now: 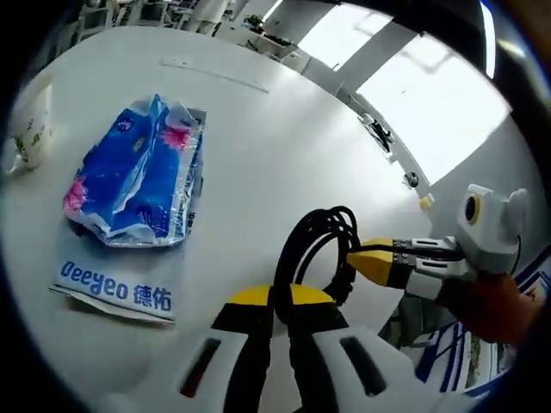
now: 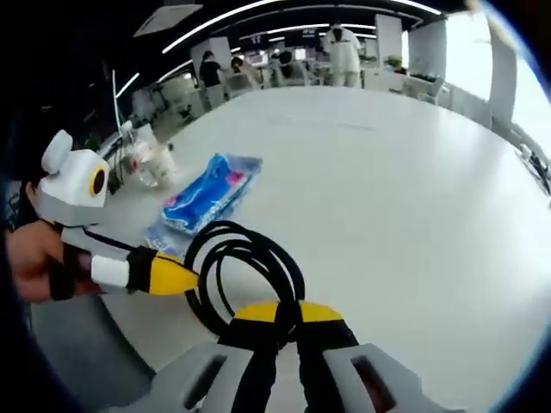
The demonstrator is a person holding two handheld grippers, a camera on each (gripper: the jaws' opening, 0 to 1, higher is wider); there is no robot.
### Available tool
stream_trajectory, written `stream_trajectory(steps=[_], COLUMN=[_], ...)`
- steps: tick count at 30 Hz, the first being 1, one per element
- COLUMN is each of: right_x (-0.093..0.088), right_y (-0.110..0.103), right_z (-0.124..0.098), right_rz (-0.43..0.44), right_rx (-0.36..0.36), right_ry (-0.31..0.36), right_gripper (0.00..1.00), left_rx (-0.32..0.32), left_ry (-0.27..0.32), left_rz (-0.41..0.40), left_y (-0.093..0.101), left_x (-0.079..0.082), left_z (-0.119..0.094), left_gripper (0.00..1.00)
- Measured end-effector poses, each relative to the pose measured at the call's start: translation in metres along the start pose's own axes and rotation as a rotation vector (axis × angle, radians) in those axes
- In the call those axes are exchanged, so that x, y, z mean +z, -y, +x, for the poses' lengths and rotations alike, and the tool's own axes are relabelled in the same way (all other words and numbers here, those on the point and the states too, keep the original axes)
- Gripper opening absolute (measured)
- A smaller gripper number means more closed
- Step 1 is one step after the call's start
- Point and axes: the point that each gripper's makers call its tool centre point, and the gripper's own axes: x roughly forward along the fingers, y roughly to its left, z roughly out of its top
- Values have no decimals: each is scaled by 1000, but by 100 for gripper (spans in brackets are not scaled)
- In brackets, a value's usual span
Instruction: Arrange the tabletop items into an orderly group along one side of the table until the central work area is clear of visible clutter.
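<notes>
A coiled black cable (image 1: 320,225) is held between both grippers just above the white table (image 1: 284,129). My left gripper (image 1: 277,301) is shut on the coil's near side. My right gripper (image 1: 366,258) comes in from the right, shut on the same coil. In the right gripper view, the cable (image 2: 258,245) loops up from my right gripper (image 2: 282,314), and my left gripper (image 2: 176,274) pinches it from the left. A crumpled blue tissue pack (image 1: 133,176) (image 2: 211,194) lies on the table beyond, beside a flat blue "Deeyeo" wrapper (image 1: 116,292).
A paper cup (image 1: 30,129) stands at the table's left edge, also seen as cups (image 2: 151,163) past the tissue pack. The table (image 2: 387,172) stretches wide and white to the right. People stand at desks far behind. A hand (image 2: 30,258) holds the left gripper.
</notes>
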Motion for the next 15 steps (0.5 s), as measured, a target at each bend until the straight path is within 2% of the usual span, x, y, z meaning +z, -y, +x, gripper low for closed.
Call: stream_trajectory(steps=[6, 15], right_x=[8, 23], right_y=[10, 17], right_z=[6, 21], right_rz=[36, 53], right_rx=[-11, -6], right_ry=[-5, -14], right_gripper=[3, 3], left_rx=[13, 46], left_ry=[5, 7], left_rz=[20, 10], left_y=[-2, -11], left_x=[18, 37], left_z=[10, 20], left_gripper=[2, 2])
